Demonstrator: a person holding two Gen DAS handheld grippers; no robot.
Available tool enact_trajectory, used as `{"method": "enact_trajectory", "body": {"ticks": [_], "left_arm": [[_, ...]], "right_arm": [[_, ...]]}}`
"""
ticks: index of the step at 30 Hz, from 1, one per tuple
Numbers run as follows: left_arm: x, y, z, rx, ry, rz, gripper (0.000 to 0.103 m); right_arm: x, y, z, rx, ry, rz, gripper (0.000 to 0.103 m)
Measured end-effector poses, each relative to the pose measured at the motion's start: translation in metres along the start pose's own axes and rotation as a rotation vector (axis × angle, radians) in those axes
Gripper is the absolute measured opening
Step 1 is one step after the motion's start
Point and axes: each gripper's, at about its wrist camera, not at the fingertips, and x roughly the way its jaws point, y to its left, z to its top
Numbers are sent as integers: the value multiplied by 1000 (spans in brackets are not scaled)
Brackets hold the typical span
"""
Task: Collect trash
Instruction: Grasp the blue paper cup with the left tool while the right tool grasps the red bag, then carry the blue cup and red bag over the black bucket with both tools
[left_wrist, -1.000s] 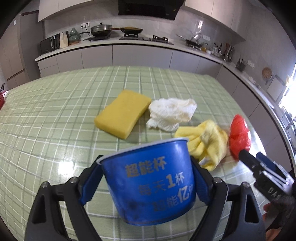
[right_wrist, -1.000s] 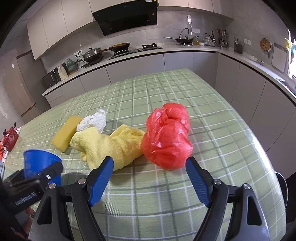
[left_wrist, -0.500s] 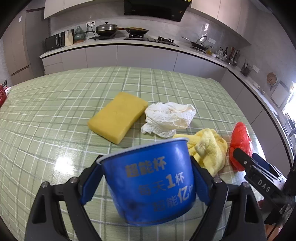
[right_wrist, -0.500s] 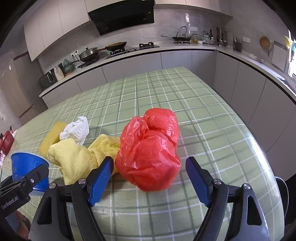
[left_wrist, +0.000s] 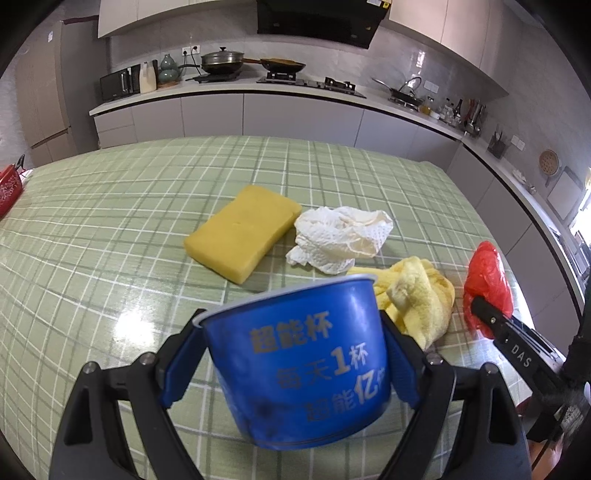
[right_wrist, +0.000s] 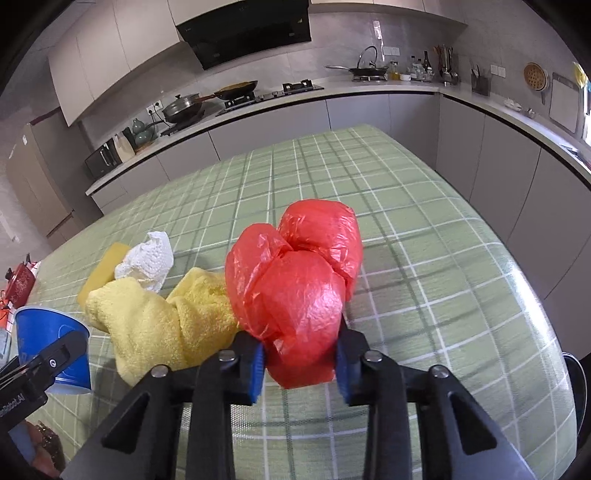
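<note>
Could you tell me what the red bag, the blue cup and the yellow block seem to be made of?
Red bag: thin glossy plastic film, crinkled, semi-translucent. Blue cup: probably coated paper or thin plastic, smooth printed wall with a rolled rim. Yellow block: looks like sponge foam, matte with a finely porous face.

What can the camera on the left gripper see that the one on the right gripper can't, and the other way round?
Only the left wrist view shows the gold printed characters on the blue cup and the left gripper clamped on its sides.

Only the right wrist view shows the right gripper closed on the lower part of the red plastic bag, and the table's right edge.

Both show the green checked tablecloth, yellow sponge, crumpled white paper towel, yellow cloth, the bag, the cup, and the kitchen counter behind.
</note>
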Motion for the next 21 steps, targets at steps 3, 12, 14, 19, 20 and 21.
{"method": "enact_trajectory", "body": {"ticks": [3,12,14,19,20,21], "left_arm": [[-8,-1,-2,-7,-15,4,87],[-35,-15,-17,8,-36,-34,87],[-44,-19,-22,27,-44,-54,87],[-66,-26,-41,72,-63,-110,87],[-71,-27,-46,76,-64,-122,87],[-75,-28,-50,79,-63,-133,87]], "right_arm": [[-12,-2,-1,-2,-26,10,30],[-57,-4,-17,-11,-63,34,30],[-71,-5,-28,-8,-72,27,30],[-109,-8,-55,22,-97,-10,30],[-118,-8,-62,24,-100,-19,30],[-126,-7,-68,21,-105,-29,30]]}}
